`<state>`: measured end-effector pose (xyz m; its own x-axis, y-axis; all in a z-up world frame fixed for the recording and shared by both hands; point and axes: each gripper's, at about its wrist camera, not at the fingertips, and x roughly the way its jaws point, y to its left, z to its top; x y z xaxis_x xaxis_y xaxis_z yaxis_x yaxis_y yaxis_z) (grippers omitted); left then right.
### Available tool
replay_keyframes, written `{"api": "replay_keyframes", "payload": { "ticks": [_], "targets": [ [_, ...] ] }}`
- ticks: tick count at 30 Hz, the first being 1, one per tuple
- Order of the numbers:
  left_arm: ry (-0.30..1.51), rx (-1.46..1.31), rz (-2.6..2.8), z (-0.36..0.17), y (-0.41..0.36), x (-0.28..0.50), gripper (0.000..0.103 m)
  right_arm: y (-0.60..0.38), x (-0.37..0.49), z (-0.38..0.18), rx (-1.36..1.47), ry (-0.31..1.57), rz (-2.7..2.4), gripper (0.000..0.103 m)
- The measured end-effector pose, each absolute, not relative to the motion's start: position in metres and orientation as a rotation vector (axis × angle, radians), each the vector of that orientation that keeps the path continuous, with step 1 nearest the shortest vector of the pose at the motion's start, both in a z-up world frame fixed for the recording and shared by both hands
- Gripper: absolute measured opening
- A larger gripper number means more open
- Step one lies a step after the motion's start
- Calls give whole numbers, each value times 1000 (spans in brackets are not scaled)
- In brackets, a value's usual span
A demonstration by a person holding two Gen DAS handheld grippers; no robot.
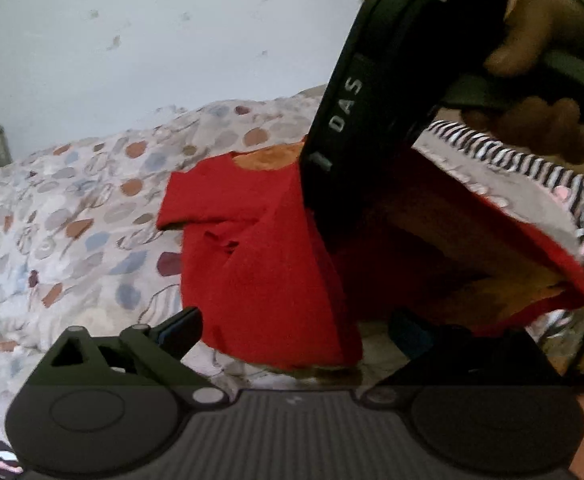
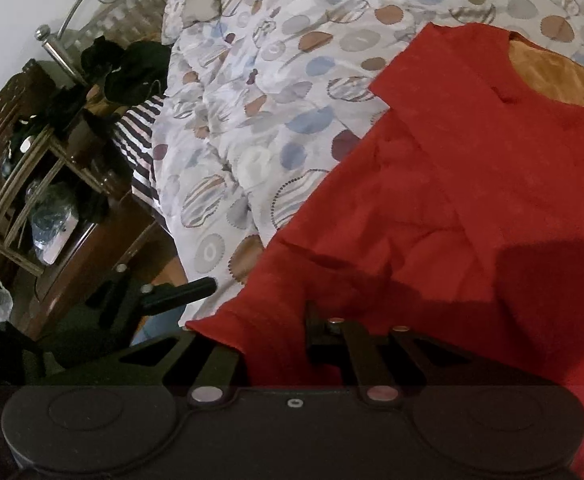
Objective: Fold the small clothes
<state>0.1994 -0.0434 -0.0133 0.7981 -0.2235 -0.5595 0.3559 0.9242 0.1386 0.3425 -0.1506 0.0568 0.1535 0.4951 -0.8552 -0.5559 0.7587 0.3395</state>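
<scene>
- Red cotton-looking shirt (image 1: 260,248), just one of them, sits straight ahead of the left gripper (image 1: 292,328) in the left wrist view, spread on a bedspread (image 1: 72,220) with coloured dots.
- Left gripper's two fingers stand wide apart; the left finger (image 1: 176,330) is off the cloth over the bedspread, and the shirt's bottom hem hangs between the two, touching neither as far as I can see.
- Up and to the right of those fingers, the right gripper's black body (image 1: 344,120) crosses over the shirt, with one hand (image 1: 540,80) around its handle. The shirt's right side is lifted so you see inside it.
- One striped cloth (image 1: 532,164) runs past the right finger, at the bed's edge.
- Right wrist view: same single shirt (image 2: 472,200), collar far ahead to the right, body running back to the right gripper (image 2: 260,308).
- Its fingers are spread too; the left finger (image 2: 180,292) pokes out bare past the hem, while the right finger is buried under red fabric, so no pinch that I can make out.
- Left of the fingers: one wooden shelf unit (image 2: 52,184) with clutter, and one metal bed frame (image 2: 56,48) behind it.
</scene>
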Motion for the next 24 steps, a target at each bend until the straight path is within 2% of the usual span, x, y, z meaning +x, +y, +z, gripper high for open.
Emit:
{"api": "replay_keyframes", "payload": {
  "ticks": [3,5,10,12,14,16,17,20,24],
  "targets": [
    [572,236,-253,-13,-45,203,97,-149,339,57,-83,1188,763,8],
    [577,251,-235,-12,-44,204,90,-148,337,57,-91,1183,769,8],
    [565,331,-237,-17,-48,199,80,-145,332,60,-114,1162,780,8],
    [552,367,-228,-21,-51,196,73,-144,332,62,-108,1158,784,8],
    [547,398,-217,-25,-54,194,58,-144,331,63,-104,1151,787,8],
    [536,412,-203,-25,-53,193,39,-143,331,65,-102,1146,788,8],
    [525,414,-193,-24,-50,192,33,-144,329,66,-101,1143,789,8],
    [472,404,-184,-15,-37,186,23,-147,324,68,-105,1117,781,9],
    [407,364,-195,7,-13,185,17,-160,313,66,-61,1068,764,11]
  ]
}}
